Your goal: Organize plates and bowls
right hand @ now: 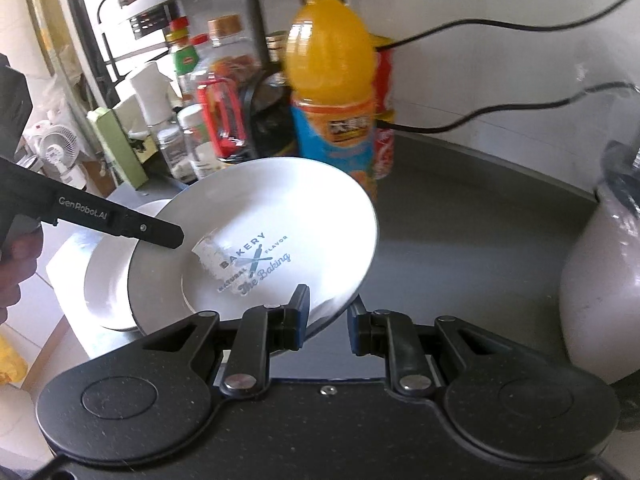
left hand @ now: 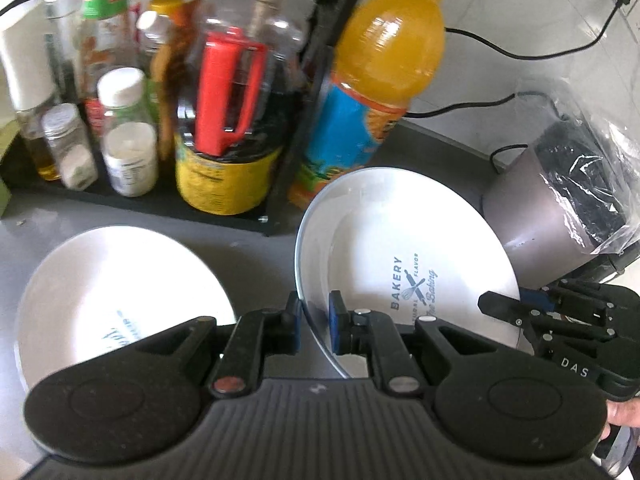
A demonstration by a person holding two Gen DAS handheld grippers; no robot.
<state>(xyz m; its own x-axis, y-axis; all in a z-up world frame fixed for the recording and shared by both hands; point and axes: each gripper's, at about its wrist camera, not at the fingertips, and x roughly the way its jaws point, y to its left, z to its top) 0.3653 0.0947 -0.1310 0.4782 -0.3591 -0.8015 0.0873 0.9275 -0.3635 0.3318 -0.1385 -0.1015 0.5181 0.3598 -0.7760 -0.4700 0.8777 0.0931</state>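
left wrist view: the left gripper (left hand: 316, 322) straddles the near-left rim of the tilted bakery plate (left hand: 404, 256), one blue pad each side; small gaps show, so whether it is clamping i cannot tell. a second plate (left hand: 120, 300) lies flat on the grey counter (left hand: 256, 256) to the left, apart from the first. the orange juice bottle (left hand: 384, 76) and the black rack (left hand: 160, 200) of jars stand close behind both rims. a foil-wrapped appliance (left hand: 556, 208) crowds the right. the right gripper (left hand: 516, 304) meets the plate's right edge.

right wrist view: the right gripper (right hand: 328, 320) has its fingers parted around the plate's lower right rim, with a gap on the right side. open counter (right hand: 460, 240) lies right of the plate, up to a pale pot (right hand: 600, 280).
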